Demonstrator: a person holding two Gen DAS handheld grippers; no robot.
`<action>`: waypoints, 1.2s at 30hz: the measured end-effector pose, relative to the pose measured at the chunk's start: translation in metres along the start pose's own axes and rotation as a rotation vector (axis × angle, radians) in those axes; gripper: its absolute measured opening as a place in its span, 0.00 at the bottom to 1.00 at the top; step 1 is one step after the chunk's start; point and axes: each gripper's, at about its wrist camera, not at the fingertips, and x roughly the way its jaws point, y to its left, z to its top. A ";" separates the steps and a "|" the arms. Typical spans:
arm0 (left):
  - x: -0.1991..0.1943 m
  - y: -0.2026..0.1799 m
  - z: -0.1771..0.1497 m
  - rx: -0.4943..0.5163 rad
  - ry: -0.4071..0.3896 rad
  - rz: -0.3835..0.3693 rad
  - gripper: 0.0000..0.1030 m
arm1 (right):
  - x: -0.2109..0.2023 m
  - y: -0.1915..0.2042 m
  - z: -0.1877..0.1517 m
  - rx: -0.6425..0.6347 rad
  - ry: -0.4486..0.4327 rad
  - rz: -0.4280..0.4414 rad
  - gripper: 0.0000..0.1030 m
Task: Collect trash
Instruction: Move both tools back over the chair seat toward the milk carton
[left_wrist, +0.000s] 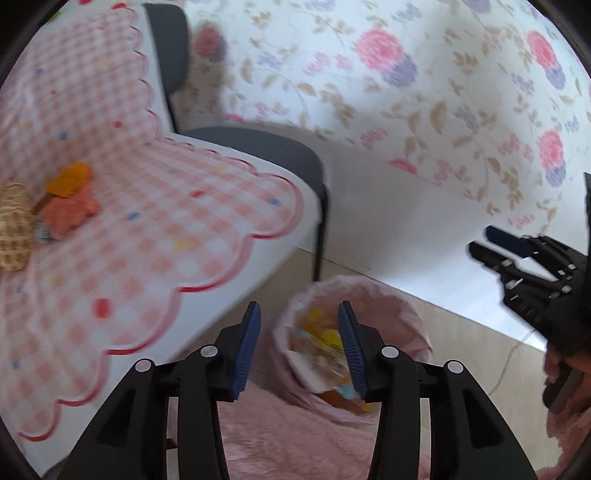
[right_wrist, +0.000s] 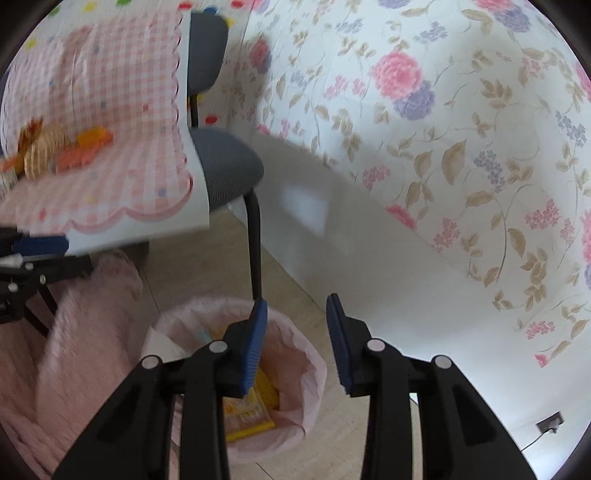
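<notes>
A bin lined with a pink bag (left_wrist: 373, 295) stands on the floor beside the table; it also shows in the right wrist view (right_wrist: 295, 354). Colourful wrappers and a yellow packet (right_wrist: 251, 413) lie inside. My left gripper (left_wrist: 299, 347) is open and empty above the bin. My right gripper (right_wrist: 295, 343) is open and empty over the bin's right rim; it shows at the right of the left wrist view (left_wrist: 491, 243). Orange trash pieces (left_wrist: 70, 199) lie on the checked tablecloth beside a wicker basket (left_wrist: 13, 225); they show in the right wrist view (right_wrist: 85, 147) too.
A grey chair (right_wrist: 225, 158) stands at the table's far side, its black leg (right_wrist: 255, 243) just behind the bin. A floral wall (right_wrist: 443, 129) runs along the right. A pink fluffy fabric (right_wrist: 74, 350) lies at the lower left. A wall socket (right_wrist: 550, 421) sits low right.
</notes>
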 end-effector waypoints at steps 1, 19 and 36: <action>-0.006 0.005 0.001 -0.009 -0.009 0.015 0.45 | -0.005 -0.001 0.006 0.018 -0.019 0.022 0.32; -0.122 0.129 -0.029 -0.288 -0.158 0.353 0.63 | -0.023 0.138 0.100 -0.144 -0.136 0.534 0.41; -0.146 0.260 -0.044 -0.512 -0.175 0.607 0.78 | 0.041 0.228 0.141 -0.182 -0.048 0.658 0.50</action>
